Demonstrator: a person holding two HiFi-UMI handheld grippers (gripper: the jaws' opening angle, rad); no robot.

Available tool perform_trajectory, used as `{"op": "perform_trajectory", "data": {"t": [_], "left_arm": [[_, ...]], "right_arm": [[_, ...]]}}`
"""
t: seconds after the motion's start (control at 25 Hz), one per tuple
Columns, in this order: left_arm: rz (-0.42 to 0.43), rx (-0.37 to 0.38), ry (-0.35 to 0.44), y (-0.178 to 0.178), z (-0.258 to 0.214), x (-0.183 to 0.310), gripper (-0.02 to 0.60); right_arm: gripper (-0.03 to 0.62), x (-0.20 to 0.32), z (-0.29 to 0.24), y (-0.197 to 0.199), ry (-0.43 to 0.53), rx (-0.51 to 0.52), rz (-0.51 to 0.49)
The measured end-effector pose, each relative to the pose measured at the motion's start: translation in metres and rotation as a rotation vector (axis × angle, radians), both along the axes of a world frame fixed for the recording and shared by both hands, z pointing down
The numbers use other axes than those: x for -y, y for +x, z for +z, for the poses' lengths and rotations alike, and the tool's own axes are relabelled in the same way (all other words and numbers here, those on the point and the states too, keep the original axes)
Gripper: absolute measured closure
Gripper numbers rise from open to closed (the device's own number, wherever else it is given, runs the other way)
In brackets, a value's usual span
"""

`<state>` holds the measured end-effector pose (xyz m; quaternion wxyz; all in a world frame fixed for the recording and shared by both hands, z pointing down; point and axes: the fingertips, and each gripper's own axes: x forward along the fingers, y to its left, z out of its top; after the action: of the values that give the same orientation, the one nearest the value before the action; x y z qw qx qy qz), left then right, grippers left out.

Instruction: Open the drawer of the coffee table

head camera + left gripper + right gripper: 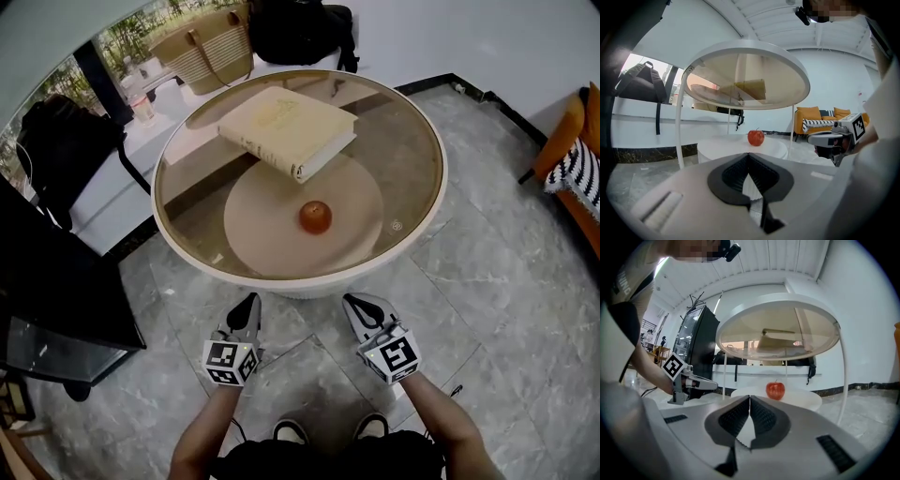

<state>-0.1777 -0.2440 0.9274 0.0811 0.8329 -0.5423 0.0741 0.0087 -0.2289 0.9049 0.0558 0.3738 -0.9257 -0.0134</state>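
— While the left claw (pixel 251 300) and right claw (pixel 350 300) hang clenched and empty just short of the table (pixel 300 286), where is the drawer?

— Probably in the white lower tier (pixel 717 149) under the apple (pixel 315 217); no handle shows. Clenched claws could skid off its front, and a jerky pull might roll the apple away or shake the book (pixel 288 129).

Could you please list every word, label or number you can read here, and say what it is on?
No text is readable.
Book cover: faint print, too blurred to read.
Round mark on the coffee table glass: too small to read.
Cubes on the left gripper and right gripper: square patterns only, no words.
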Motion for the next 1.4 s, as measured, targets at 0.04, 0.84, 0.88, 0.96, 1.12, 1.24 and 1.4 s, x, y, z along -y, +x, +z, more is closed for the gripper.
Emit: {"op": "perform_trajectory", "data": {"t": [0.04, 0.84, 0.88, 0.96, 1.12, 1.24, 1.4], "left_arm": [[-0.002, -0.002, -0.004, 0.000, 0.002, 0.000, 0.575], [0.228, -0.100, -0.062, 0.019, 0.053, 0.024, 0.161], [0.239, -0.103, -0.068, 0.017, 0.059, 0.029, 0.161], [0.261, -0.127, -0.086, 0.011, 0.069, 0.036, 0.161], [0.324, -0.134, -0.091, 0.006, 0.082, 0.041, 0.161], [0.351, -0.121, -0.083, 0.007, 0.084, 0.047, 0.161], [0.356, -0.113, -0.067, 0.005, 0.083, 0.053, 0.163]], "right_arm": [[0.589, -0.001, 0.002, 0.000, 0.000, -0.005, -0.002], [0.589, -0.003, 0.017, 0.006, -0.025, -0.015, 0.001], [0.589, -0.003, 0.017, 0.005, -0.024, -0.018, -0.002], [0.589, -0.004, 0.015, 0.003, -0.014, -0.025, -0.011], [0.589, -0.008, 0.017, -0.002, -0.010, -0.056, -0.033], [0.589, -0.010, 0.021, -0.002, -0.005, -0.083, -0.039], [0.589, -0.009, 0.025, 0.002, -0.022, -0.088, -0.024]]}}
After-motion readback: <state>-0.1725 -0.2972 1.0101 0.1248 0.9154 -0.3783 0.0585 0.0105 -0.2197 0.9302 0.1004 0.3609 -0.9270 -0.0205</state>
